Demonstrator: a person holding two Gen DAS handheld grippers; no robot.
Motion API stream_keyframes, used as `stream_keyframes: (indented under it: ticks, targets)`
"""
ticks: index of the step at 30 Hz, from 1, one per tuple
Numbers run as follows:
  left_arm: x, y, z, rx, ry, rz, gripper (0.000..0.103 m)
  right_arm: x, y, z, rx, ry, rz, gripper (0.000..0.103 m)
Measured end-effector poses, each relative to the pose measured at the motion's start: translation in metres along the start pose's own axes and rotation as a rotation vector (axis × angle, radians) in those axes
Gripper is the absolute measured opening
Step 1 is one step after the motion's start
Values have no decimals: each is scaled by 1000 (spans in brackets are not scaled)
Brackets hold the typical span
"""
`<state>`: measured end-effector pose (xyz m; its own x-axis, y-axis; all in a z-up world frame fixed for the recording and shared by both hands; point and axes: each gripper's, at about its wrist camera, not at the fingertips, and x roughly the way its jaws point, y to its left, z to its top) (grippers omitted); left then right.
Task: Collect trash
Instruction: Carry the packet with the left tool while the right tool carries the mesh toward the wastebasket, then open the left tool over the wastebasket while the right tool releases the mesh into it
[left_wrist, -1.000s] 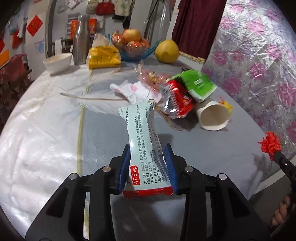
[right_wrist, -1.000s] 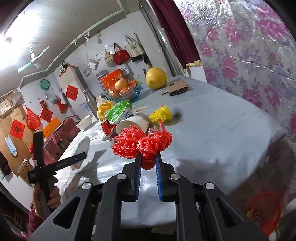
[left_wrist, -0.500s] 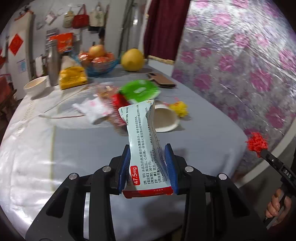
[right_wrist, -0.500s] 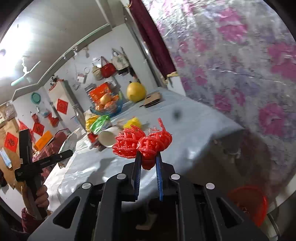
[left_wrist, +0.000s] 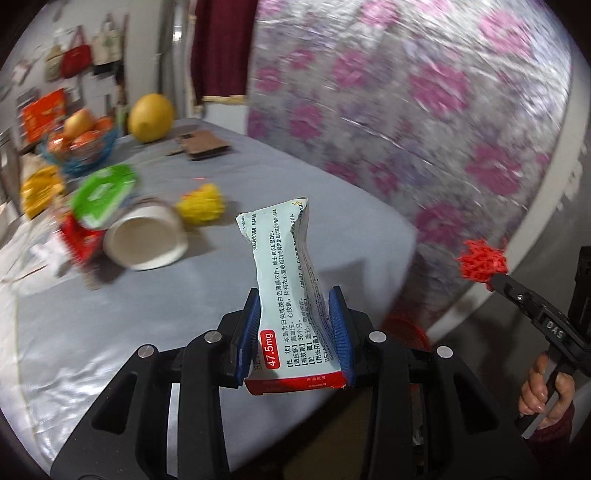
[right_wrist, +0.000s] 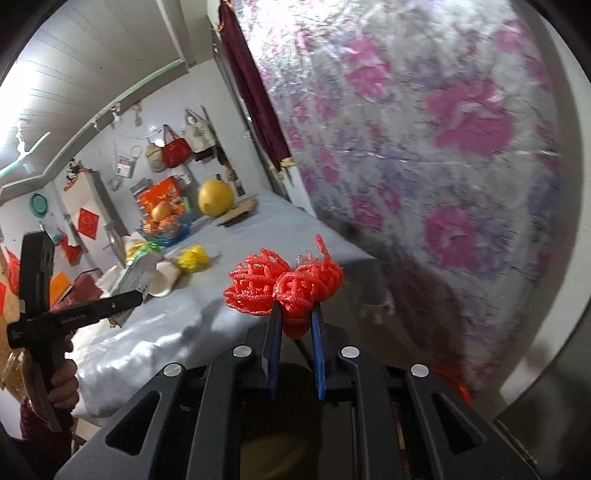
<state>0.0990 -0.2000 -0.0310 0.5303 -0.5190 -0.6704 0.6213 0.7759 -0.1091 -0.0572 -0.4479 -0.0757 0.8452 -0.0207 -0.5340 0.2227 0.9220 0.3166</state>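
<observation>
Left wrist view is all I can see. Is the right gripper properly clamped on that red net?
Observer: Yes. In the right wrist view the right gripper has its pads shut on the net's lower end, and two lobes bulge above them.
Operator: Can you see what's holding my left gripper?
Observer: A hand wraps the handle of the left gripper, low on the left of that view.

Two wrist fisheyes over the corner of the grey table (left_wrist: 229, 177)

The left view looks down across that table towards the yellow pomelo (left_wrist: 150, 117); the right view sits beyond its corner, facing the same pomelo (right_wrist: 215, 197) from farther off. Both share the tabletop and floral wall (right_wrist: 424, 147).
</observation>
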Motion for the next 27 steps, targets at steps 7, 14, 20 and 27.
stream_keyframes:
  ticks: [7,14,20,27]
  targets:
    - [31,-59,-4,103,53,-81,38,17,-50,-26,49,75,-105,16]
    - [64,-96,-12,157,123,-134,38,70,-112,-82,128,255,-254,45]
    - [86,-125,-18,214,163,-168,38,54,-125,-74,179,196,-214,46]
    - [105,-150,-27,262,205,-197,38,40,-129,-62,189,144,-205,48]
